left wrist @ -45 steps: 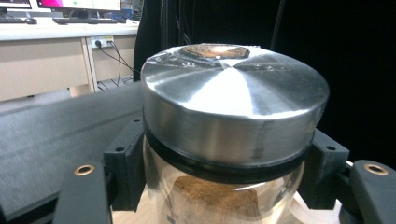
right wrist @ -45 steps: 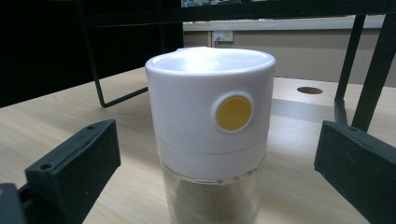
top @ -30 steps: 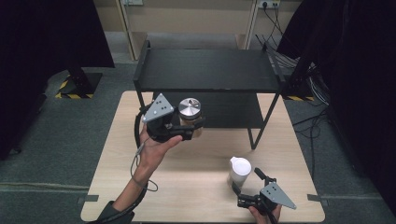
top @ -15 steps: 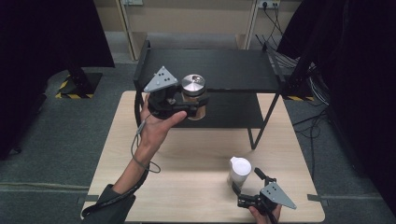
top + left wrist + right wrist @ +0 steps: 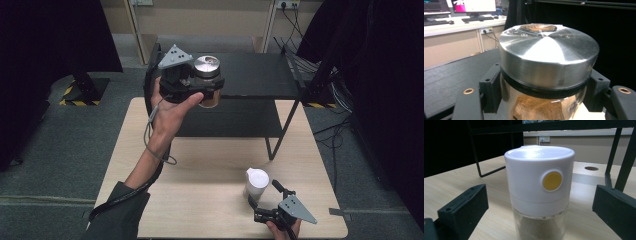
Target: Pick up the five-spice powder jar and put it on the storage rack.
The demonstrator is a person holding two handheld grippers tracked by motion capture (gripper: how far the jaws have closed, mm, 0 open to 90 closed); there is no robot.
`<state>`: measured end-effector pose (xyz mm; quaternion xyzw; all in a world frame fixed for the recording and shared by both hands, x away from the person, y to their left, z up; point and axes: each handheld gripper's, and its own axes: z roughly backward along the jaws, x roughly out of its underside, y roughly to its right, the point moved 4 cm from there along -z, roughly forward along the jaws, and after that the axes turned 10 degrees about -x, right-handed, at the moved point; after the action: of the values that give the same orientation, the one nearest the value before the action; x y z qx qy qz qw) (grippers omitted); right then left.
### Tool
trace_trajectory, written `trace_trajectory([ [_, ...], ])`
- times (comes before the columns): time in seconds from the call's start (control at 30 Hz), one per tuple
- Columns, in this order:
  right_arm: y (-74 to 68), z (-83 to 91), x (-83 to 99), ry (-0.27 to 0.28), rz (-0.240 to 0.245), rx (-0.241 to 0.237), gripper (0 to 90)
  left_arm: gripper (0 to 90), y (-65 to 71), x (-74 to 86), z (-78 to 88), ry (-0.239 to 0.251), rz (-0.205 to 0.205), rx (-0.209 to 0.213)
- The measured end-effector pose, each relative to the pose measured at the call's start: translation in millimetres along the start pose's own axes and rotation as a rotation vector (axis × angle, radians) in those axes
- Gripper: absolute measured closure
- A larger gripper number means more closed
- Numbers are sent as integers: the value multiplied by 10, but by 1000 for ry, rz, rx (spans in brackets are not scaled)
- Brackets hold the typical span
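— Fingers of the left gripper point(image 5: 207, 90) were clamped on the metal-lidded jar point(image 5: 549, 62), one black jaw on each side, just under the lid. He held it up in the air, at the front edge of the black shelf point(image 5: 260, 75).

— And was the jar upright?

— As far as I could tell, yes. Its long axis ran straight up, shiny lid on top, brown powder showing through the glass below. The shelf top lay just beyond it and a little lower, so I judged the next move would be forward and down onto that dark surface.

— What about the other hand?

— The right gripper point(image 5: 260, 206) sat low near the front of the wooden table point(image 5: 200, 200), its jaws spread wide with the white-capped shaker point(image 5: 539, 187) standing between them. Neither jaw touched it; I could see gaps on both sides. The shaker stood upright too, its yellow dot facing that gripper.

— So which arm was nearer the shelf?

— The left, plainly. The right one was well apart from it, down by the near edge, with the shaker not yet gripped.
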<state>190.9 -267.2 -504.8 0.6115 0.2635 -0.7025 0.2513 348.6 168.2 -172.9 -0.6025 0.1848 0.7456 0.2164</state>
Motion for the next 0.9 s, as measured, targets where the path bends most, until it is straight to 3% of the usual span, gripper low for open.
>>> trace_trajectory([
  [0.57,7,-6,3,2,-2,-5,5,306,47,-39,-326,11,40,-173],
  [0.83,19,11,-5,9,-4,-6,5,306,92,-46,-399,6,16,-250],
  [0.9,20,11,-6,9,-4,-8,6,306,76,-37,-411,7,30,-254],
])
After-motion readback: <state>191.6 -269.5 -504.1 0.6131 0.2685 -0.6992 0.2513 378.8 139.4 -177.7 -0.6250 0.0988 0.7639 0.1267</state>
